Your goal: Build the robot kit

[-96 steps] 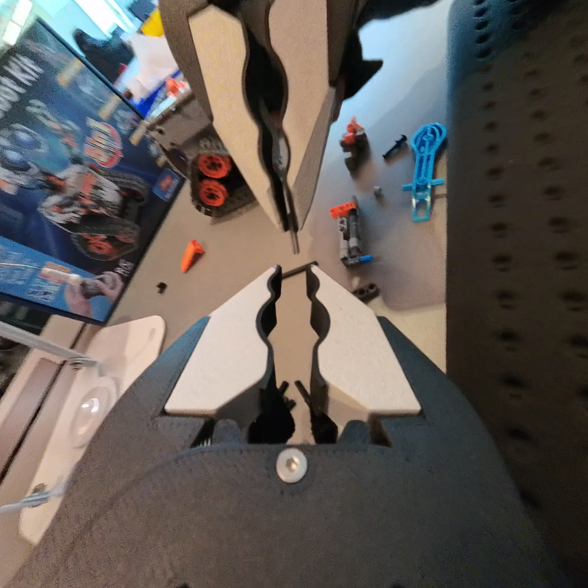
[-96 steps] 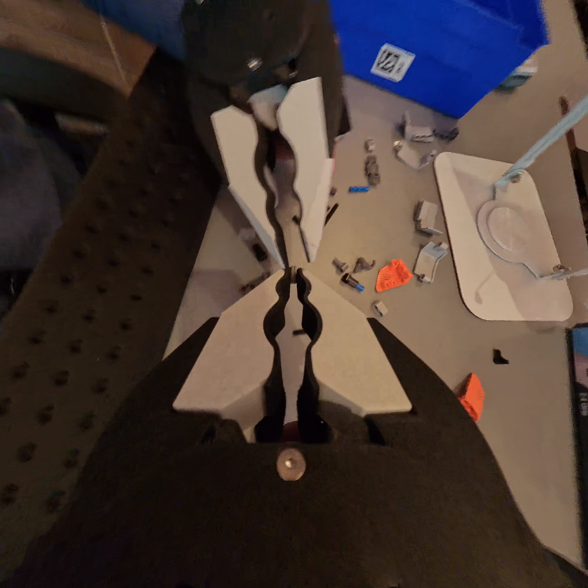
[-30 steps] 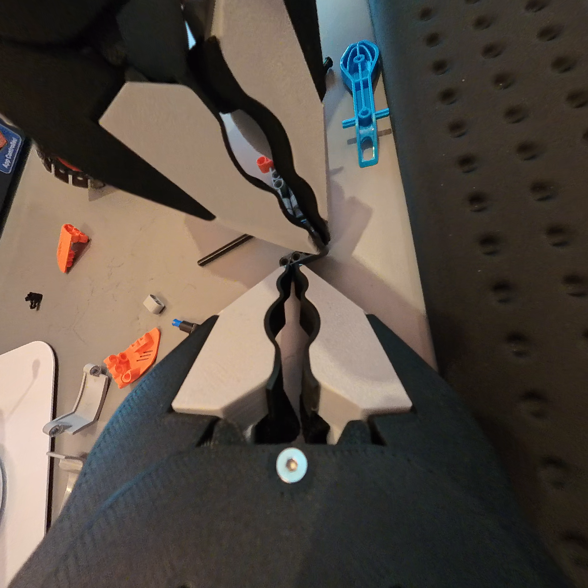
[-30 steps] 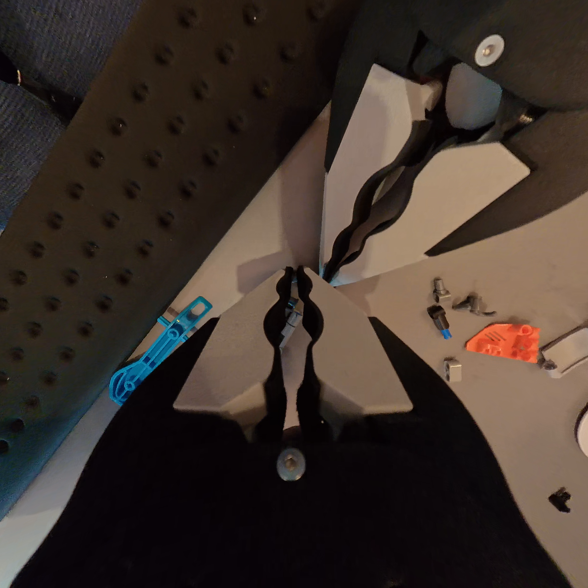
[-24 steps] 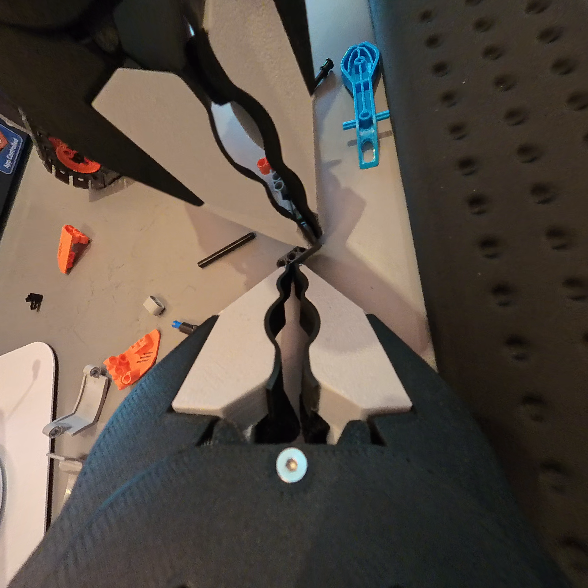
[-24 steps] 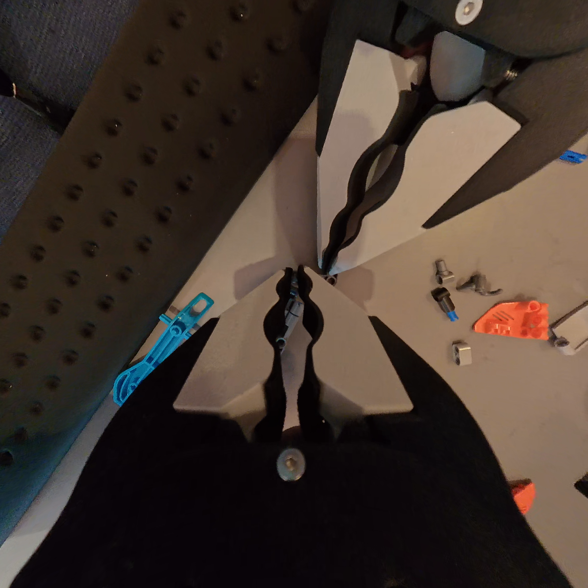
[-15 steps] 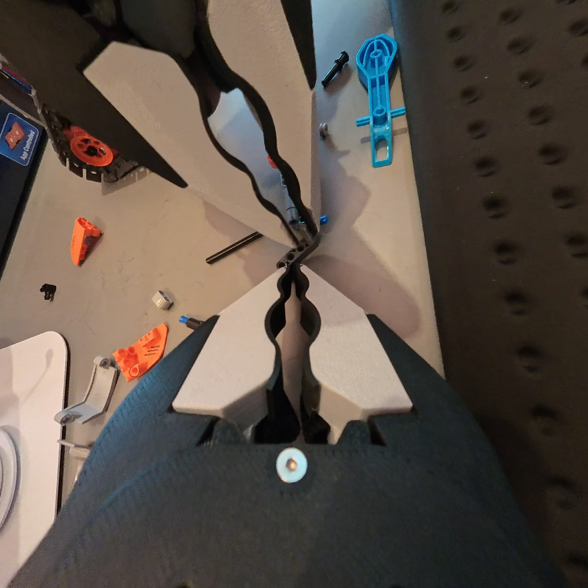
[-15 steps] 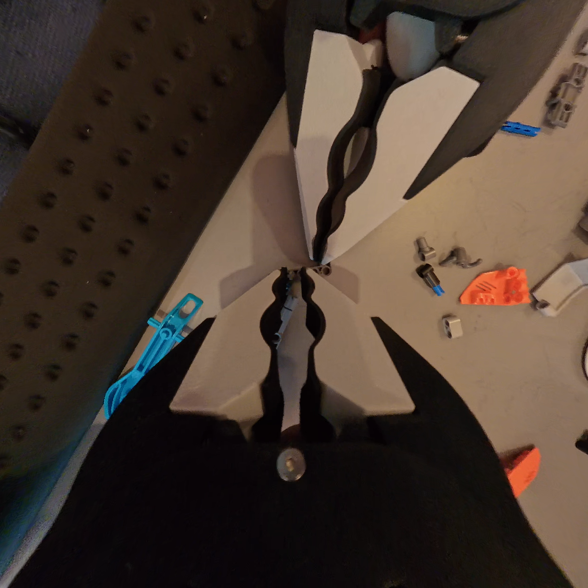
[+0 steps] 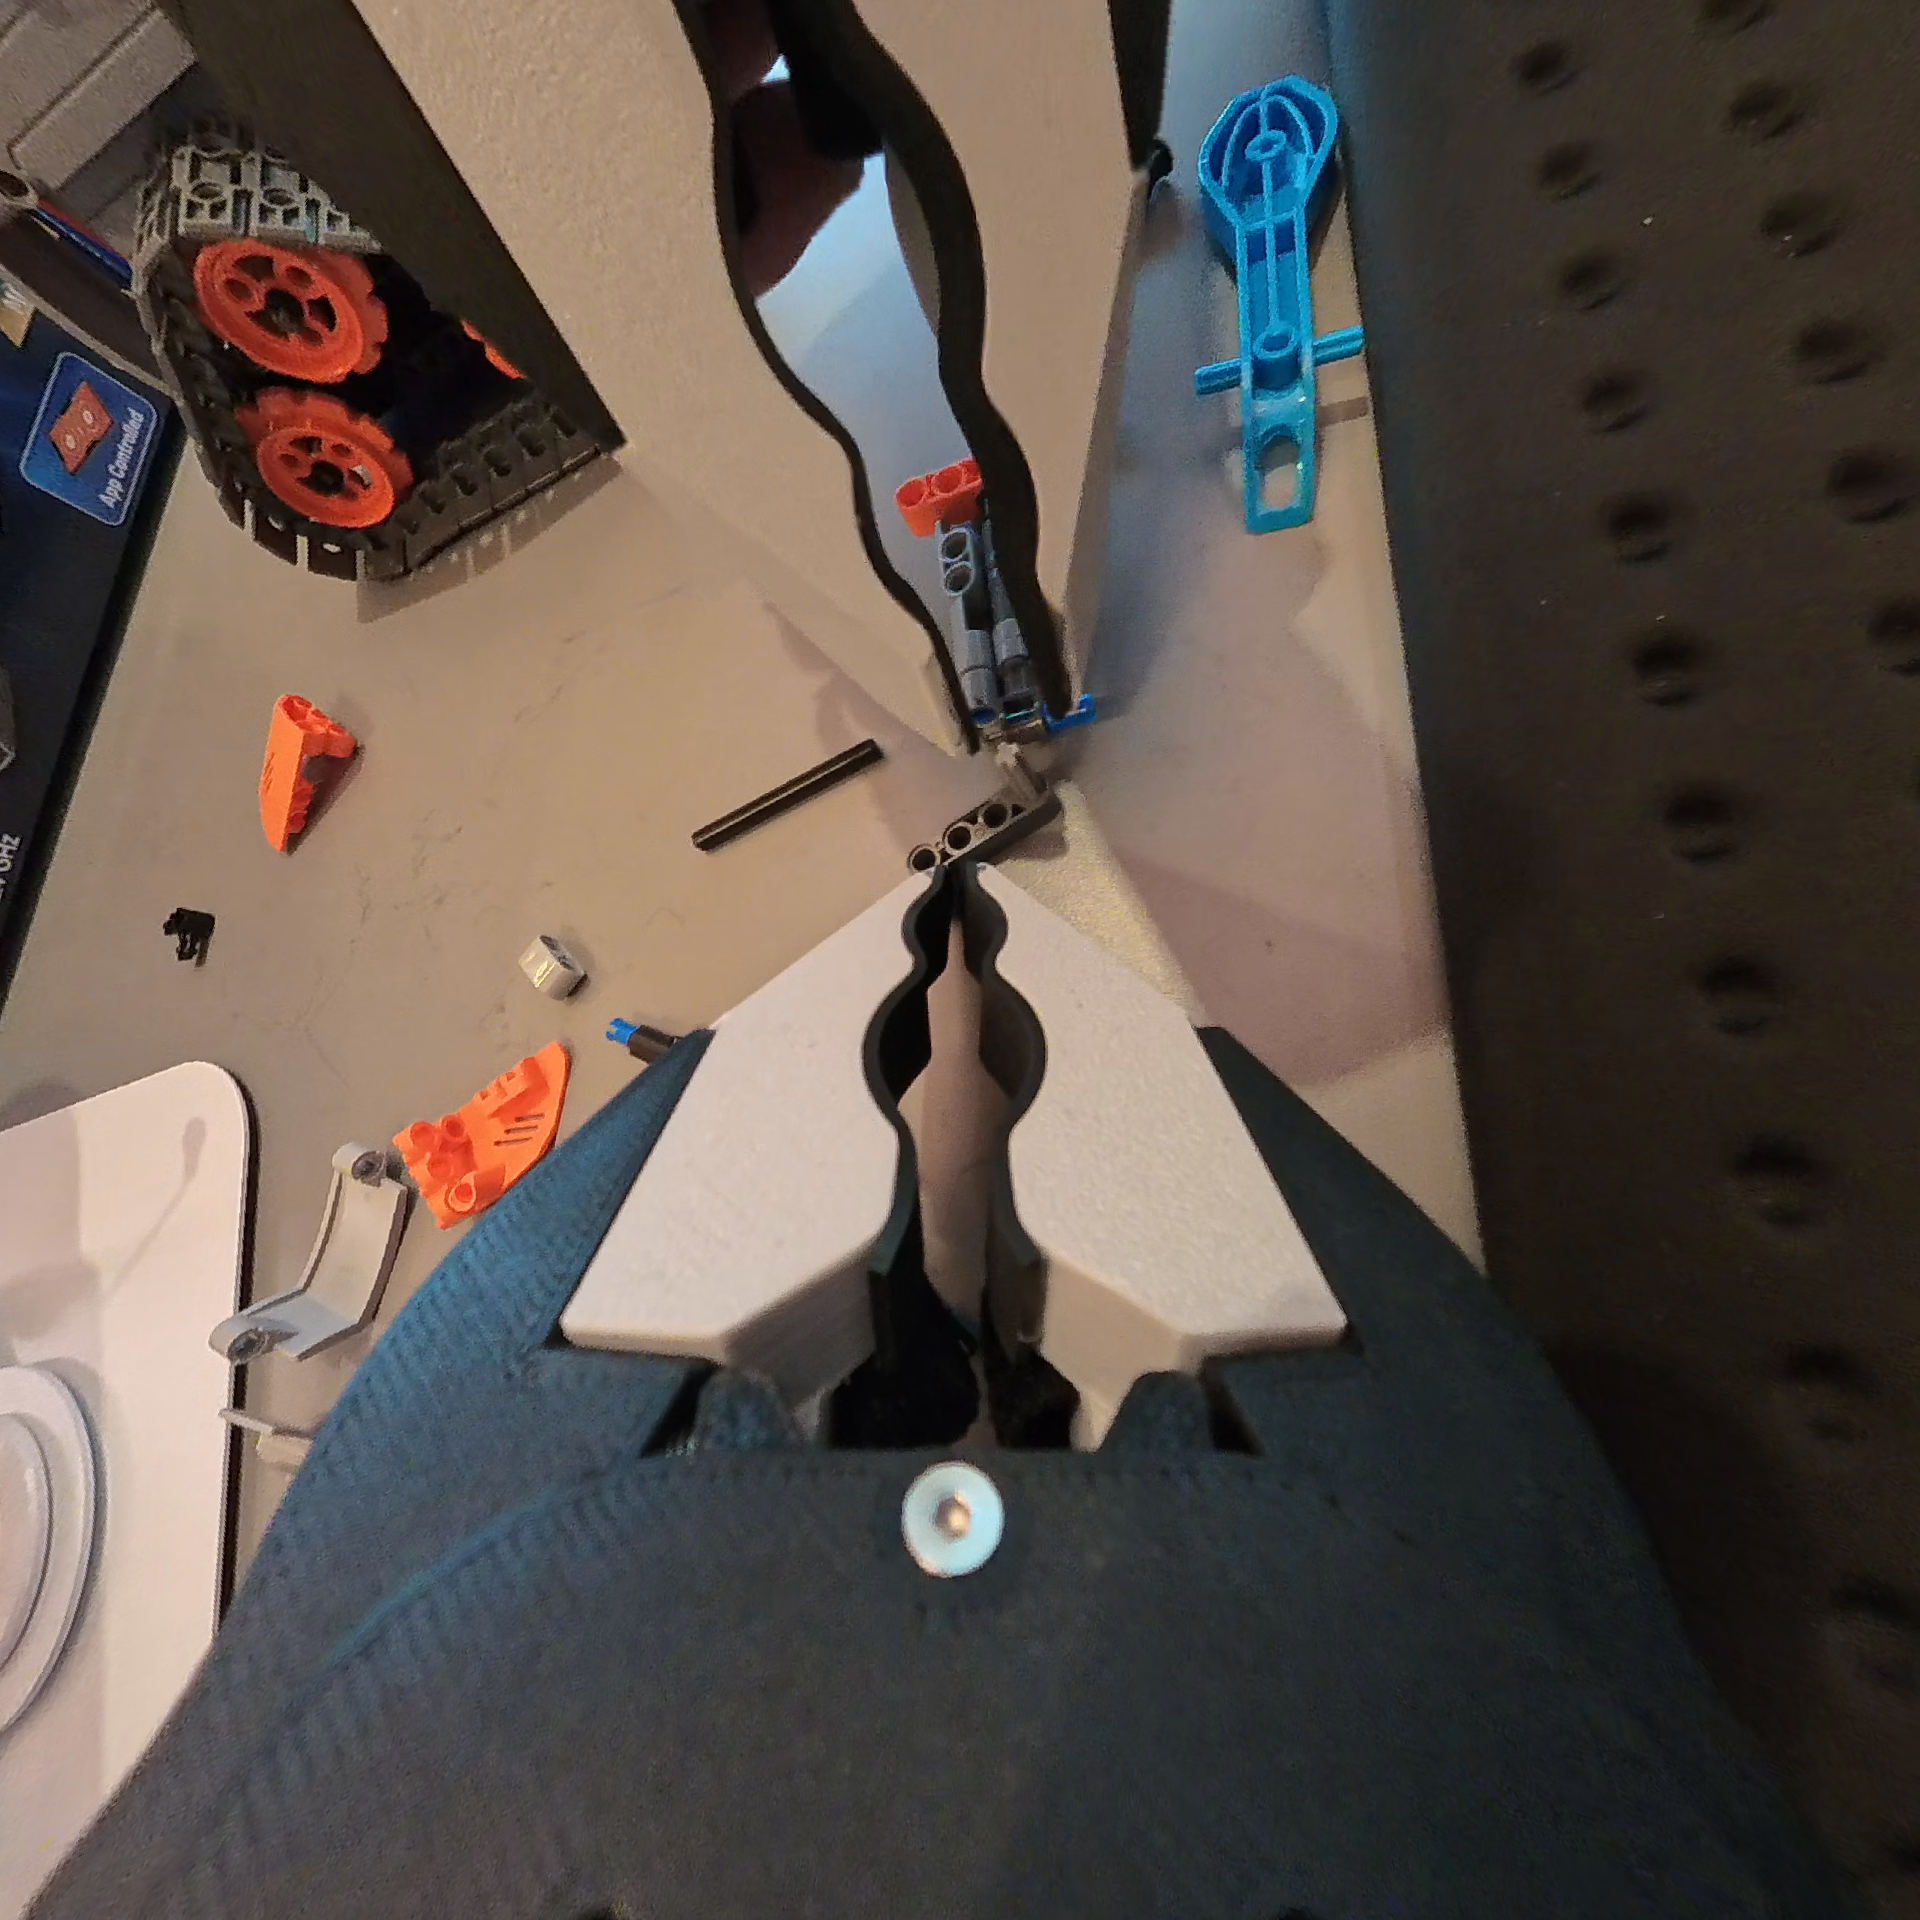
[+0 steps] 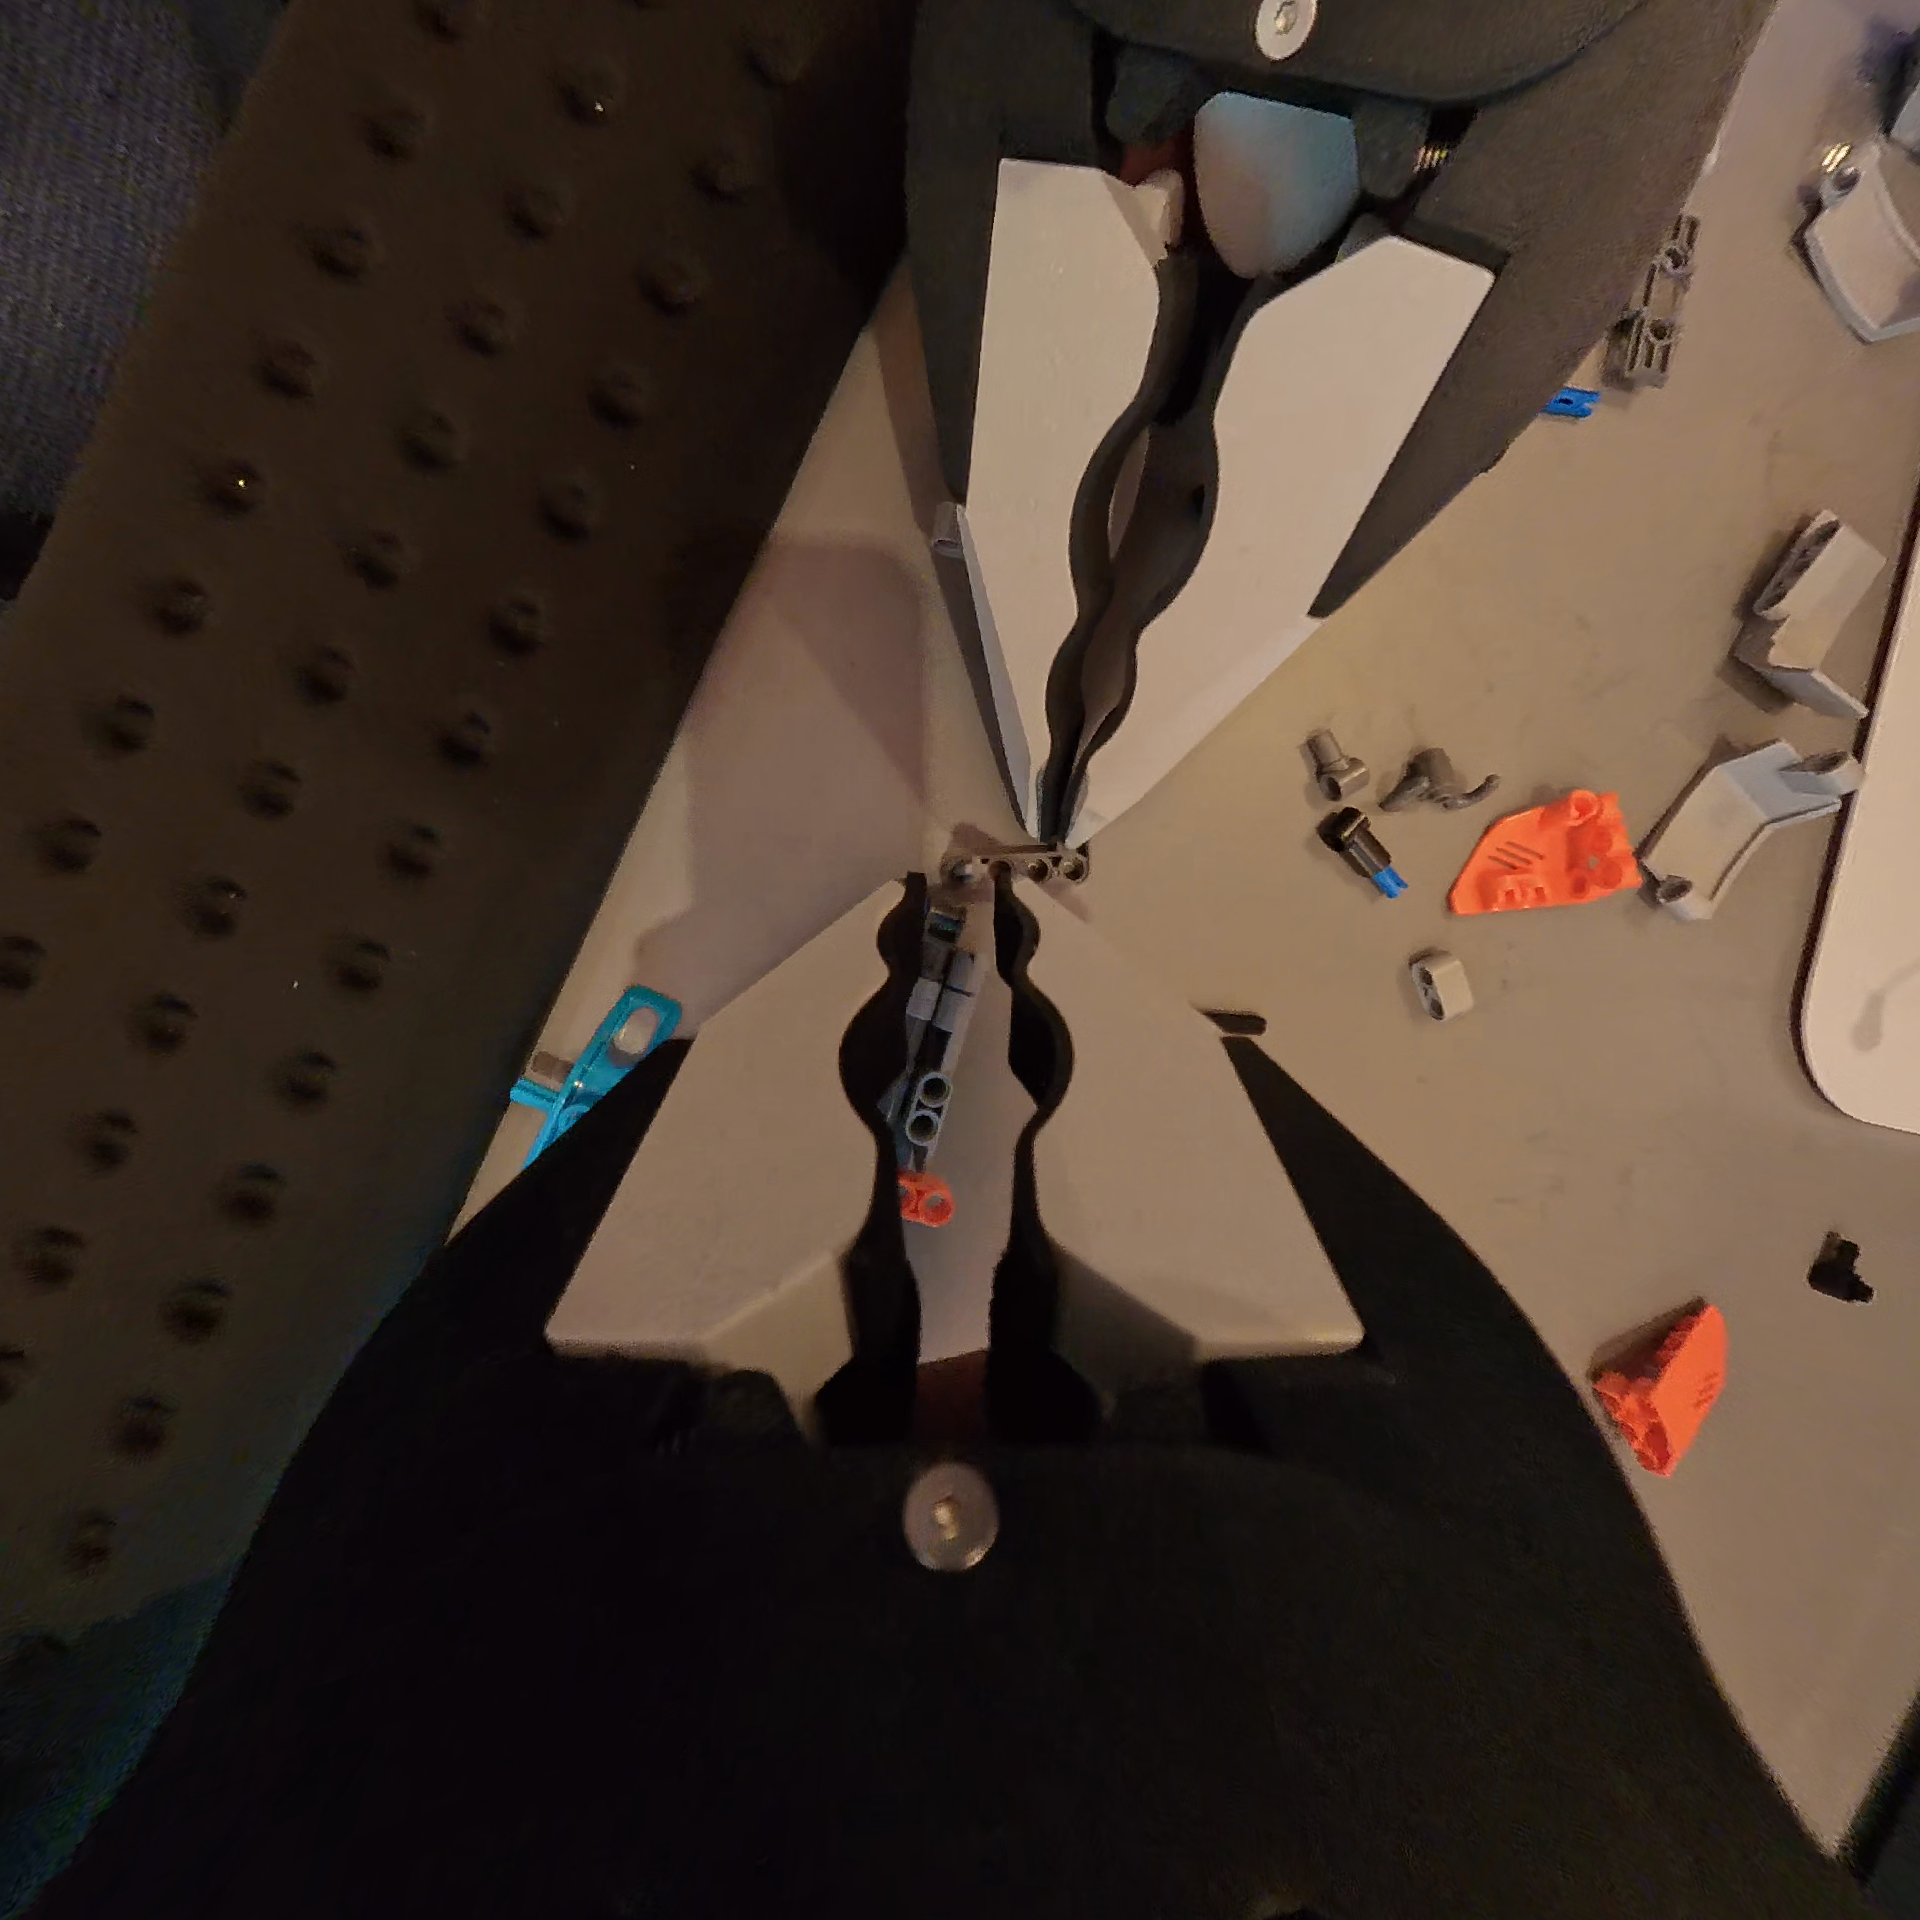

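My left gripper (image 9: 954, 881) is shut on a short dark beam with holes (image 9: 982, 831), pinching one end at the fingertips just above the grey table. My right gripper (image 10: 954, 891) is shut on a small grey assembly with an orange end piece (image 10: 935, 1049), held lengthwise between its fingers. The two grippers meet tip to tip. A grey peg at the front of the assembly touches the free end of the dark beam (image 10: 1023, 864). The left wrist view shows the right gripper (image 9: 1023, 727) coming from above. The right wrist view shows the left gripper (image 10: 1060, 831) coming from above.
A black perforated mat (image 9: 1662, 831) borders the table, with a blue lever tool (image 9: 1273, 312) beside it. A tracked vehicle with orange wheels (image 9: 301, 384), a black axle (image 9: 787, 795), orange panels (image 10: 1548, 857), small grey parts (image 10: 1439, 982) and a white base plate (image 9: 114, 1299) lie around.
The left gripper, open 3.2 s ago, is now shut on the dark beam. In the last second the right gripper swung round until the assembly's peg meets the beam's end.
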Tool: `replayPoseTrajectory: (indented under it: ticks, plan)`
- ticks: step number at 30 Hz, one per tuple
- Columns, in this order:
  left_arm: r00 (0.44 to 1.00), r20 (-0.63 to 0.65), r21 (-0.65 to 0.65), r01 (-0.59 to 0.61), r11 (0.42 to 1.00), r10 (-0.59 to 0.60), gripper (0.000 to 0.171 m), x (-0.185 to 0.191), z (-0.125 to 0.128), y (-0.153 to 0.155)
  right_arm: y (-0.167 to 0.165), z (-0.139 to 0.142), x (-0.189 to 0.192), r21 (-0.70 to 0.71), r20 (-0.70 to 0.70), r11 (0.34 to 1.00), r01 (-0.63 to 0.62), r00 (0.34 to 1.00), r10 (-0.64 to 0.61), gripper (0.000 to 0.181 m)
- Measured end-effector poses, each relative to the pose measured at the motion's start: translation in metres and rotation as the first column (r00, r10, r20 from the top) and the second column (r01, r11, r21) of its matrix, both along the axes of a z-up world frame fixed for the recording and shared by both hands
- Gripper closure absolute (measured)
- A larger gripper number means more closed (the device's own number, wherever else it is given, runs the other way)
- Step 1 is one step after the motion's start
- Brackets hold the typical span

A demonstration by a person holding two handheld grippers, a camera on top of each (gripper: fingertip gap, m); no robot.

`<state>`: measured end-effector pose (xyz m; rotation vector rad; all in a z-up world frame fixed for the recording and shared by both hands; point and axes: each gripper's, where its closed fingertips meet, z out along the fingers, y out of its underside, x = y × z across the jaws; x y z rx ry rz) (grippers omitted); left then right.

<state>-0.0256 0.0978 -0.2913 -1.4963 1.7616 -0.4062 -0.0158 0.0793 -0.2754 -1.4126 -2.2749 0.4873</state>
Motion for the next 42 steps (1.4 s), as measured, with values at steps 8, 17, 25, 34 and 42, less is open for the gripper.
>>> replayPoseTrajectory:
  ticks: [8,17,25,34,42]
  plan:
    - [1.0,-0.005,0.009,0.0,1.0,0.0,0.171,0.0,0.0,0.0,0.001,-0.002,-0.005,-0.025,0.012,0.999,0.021,1.0,-0.02,0.18]
    - [1.0,-0.009,0.009,0.002,1.0,-0.002,0.171,0.0,0.0,0.0,0.001,-0.004,-0.004,-0.044,0.125,0.999,-0.002,0.992,0.007,0.181]
    - [1.0,-0.008,0.036,0.0,0.999,0.001,0.171,0.001,0.0,0.0,0.002,0.003,0.0,-0.124,0.099,0.99,0.066,0.994,-0.054,0.173]
    - [0.997,0.031,0.224,-0.079,0.971,0.074,0.171,-0.002,0.023,0.015,0.033,0.058,0.026,-0.151,-0.152,0.952,0.266,0.945,-0.288,0.154]
    - [0.979,0.154,0.355,-0.183,0.917,0.136,0.171,0.014,0.063,0.026,0.034,0.06,0.045,-0.121,-0.22,0.928,0.354,0.902,-0.372,0.146]
